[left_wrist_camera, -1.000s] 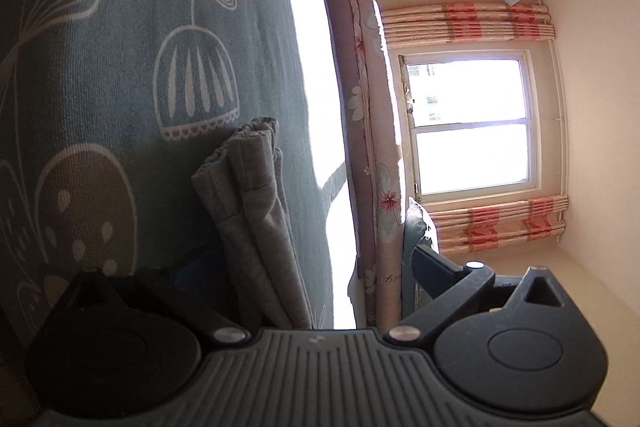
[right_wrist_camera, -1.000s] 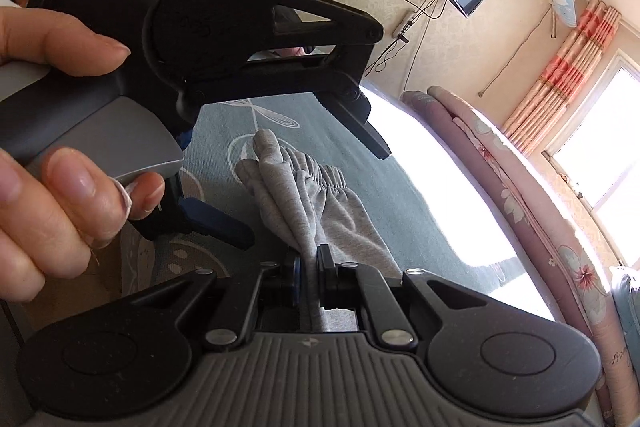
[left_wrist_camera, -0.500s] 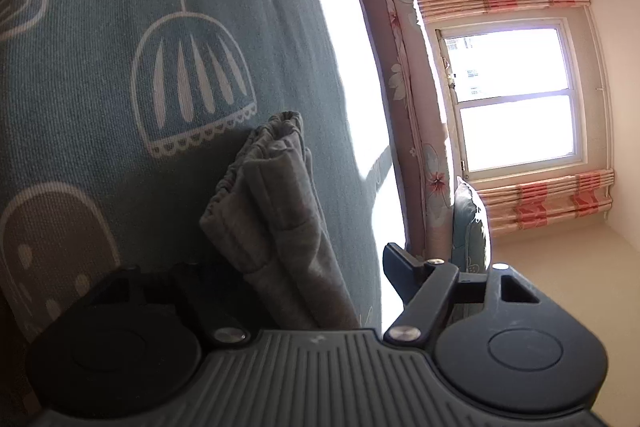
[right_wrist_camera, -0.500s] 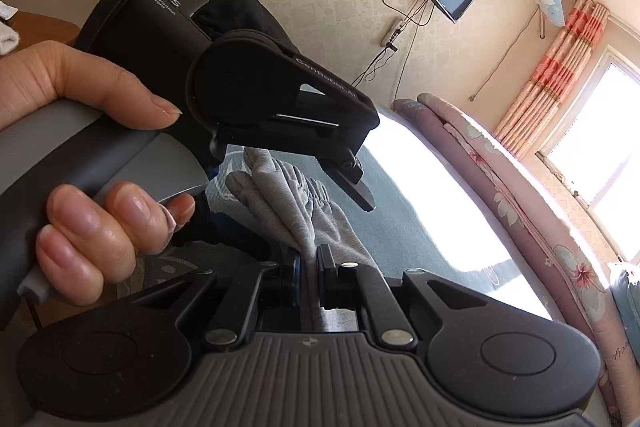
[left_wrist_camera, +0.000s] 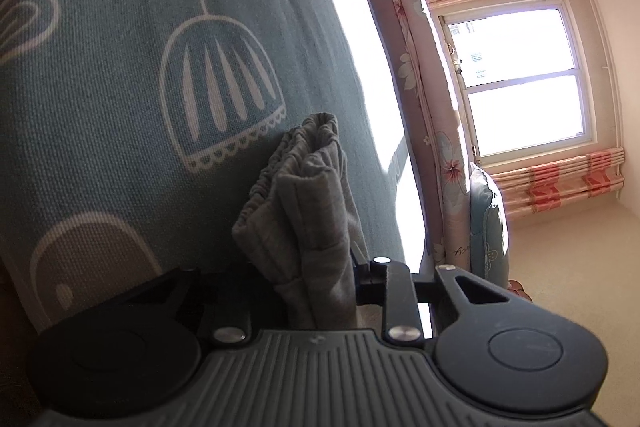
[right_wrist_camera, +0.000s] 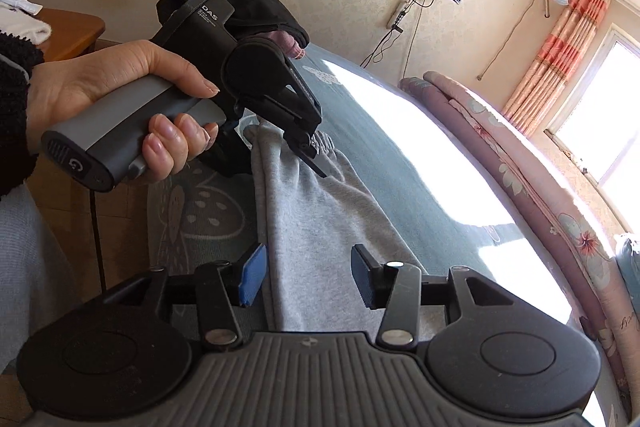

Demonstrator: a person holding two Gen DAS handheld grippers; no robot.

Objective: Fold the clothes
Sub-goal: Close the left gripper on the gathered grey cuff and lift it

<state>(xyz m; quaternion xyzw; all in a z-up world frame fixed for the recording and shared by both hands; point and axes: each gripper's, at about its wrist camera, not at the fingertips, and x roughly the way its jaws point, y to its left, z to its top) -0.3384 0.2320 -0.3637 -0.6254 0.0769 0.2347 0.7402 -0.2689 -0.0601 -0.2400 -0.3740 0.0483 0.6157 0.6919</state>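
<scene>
We are working over a bed with a teal blanket [left_wrist_camera: 120,75] printed with white flower shapes, and the grey trousers [right_wrist_camera: 320,227] are lying folded lengthwise on it, their elastic waistband bunched up at the far end in the left wrist view. Our left gripper [left_wrist_camera: 320,291] is closing its jaws around the near part of that bundle: the grey cloth is filling the narrow gap between the 2 fingers, and the right-hand finger is pressing against it (the left-hand finger is lost in shadow, so we cannot tell how firmly it bears). In the right wrist view the same gripper [right_wrist_camera: 308,147] is nosing down onto the waistband, gripped by our left hand [right_wrist_camera: 132,107] in a dark sleeve. Our right gripper [right_wrist_camera: 306,277] is opening; its blue-padded fingers [right_wrist_camera: 252,275] are standing apart on either side of the trouser leg, with the cloth lying between them untouched. A rolled floral quilt [right_wrist_camera: 520,163] is running along the far edge of the bed, near a bright window [left_wrist_camera: 520,75] with striped curtains.
</scene>
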